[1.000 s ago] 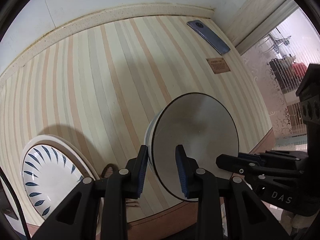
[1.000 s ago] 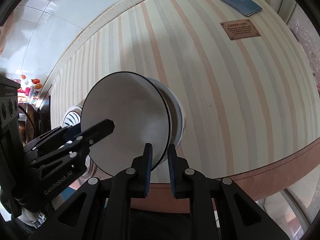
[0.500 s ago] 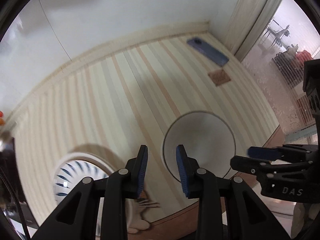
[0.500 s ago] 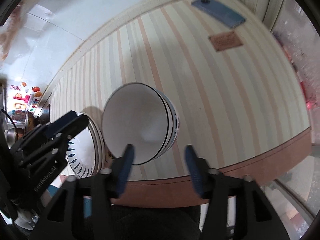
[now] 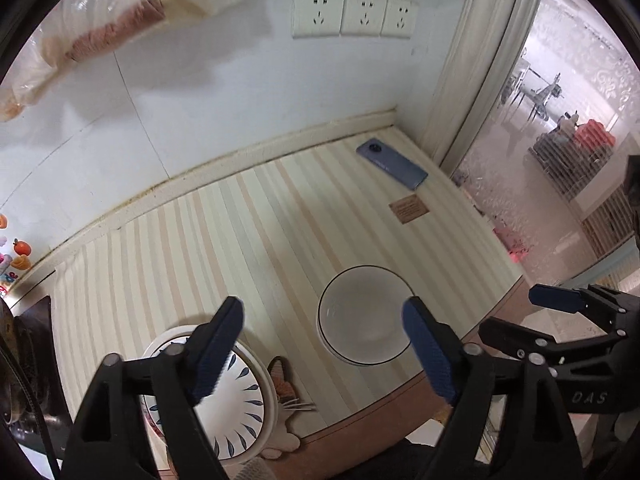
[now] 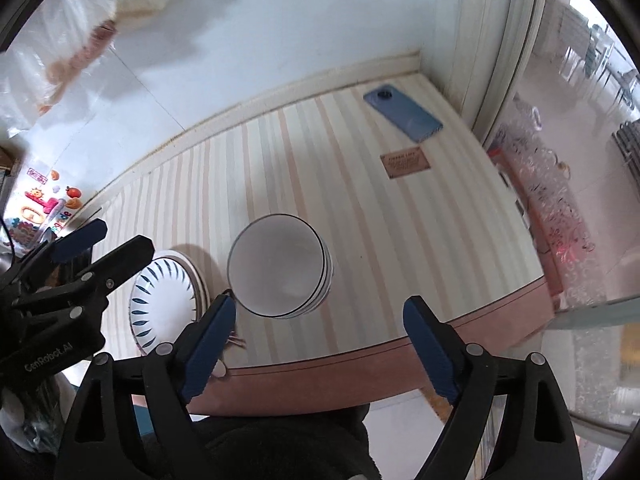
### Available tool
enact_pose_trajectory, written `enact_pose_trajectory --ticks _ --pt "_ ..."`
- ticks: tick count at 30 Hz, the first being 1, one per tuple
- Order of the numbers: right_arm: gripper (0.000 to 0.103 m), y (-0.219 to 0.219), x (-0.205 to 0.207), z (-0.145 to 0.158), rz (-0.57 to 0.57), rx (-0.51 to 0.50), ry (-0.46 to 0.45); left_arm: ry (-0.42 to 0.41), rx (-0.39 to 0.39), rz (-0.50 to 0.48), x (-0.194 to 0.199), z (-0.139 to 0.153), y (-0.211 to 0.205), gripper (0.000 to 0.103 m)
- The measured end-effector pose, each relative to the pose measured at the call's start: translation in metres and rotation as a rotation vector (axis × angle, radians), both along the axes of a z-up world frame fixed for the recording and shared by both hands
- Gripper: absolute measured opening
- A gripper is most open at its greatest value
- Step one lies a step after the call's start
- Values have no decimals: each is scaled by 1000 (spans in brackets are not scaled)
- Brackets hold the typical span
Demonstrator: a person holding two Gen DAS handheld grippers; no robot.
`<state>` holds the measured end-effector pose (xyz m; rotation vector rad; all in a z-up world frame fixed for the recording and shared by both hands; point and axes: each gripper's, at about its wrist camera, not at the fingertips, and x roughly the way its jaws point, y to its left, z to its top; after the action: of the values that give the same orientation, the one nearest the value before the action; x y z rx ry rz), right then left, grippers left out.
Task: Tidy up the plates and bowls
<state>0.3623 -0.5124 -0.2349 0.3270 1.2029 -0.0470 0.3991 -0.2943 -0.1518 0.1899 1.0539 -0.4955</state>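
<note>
A stack of white bowls with dark rims [image 5: 366,316] [image 6: 280,266] stands upright near the front edge of the striped table [image 5: 224,240]. To its left lies a stack of white plates with blue leaf marks [image 5: 236,396] [image 6: 164,300]. My left gripper [image 5: 324,340] hovers open above the table, its right pad over the bowls' near edge, and holds nothing. My right gripper [image 6: 320,332] is also open and empty, above and in front of the bowls. Each gripper shows in the other's view: the right gripper [image 5: 528,314], the left gripper [image 6: 108,246].
A blue phone [image 5: 392,164] [image 6: 402,118] and a brown label [image 5: 409,210] lie at the back right. A white wall with sockets [image 5: 352,14] bounds the back, a patterned glass door [image 6: 552,208] the right. A cat-shaped mat [image 5: 280,376] peeks out beside the plates.
Both grippers held a tilted bowl by its rim, then let go, opened wide and pulled up and back. The bowl now rests upright on the stack.
</note>
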Motion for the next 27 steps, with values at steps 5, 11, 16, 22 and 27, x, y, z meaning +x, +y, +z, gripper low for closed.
enact_pose_trajectory --ticks 5,11,16,22,27 --pt "91 5 -20 35 13 -23 -60 -27 -37 8 -9 20 7 94" --pt "93 5 -32 64 4 -5 -120 -38 -67 16 -15 39 12 94" --pt "94 -3 -32 64 -8 13 -137 -15 -97 21 -13 40 13 94" --pt "94 -22 -12 21 -25 100 -108 65 -127 31 1 15 9 94" --pt "94 -38 11 -43 -46 247 -12 193 -167 72 27 -31 2 94"
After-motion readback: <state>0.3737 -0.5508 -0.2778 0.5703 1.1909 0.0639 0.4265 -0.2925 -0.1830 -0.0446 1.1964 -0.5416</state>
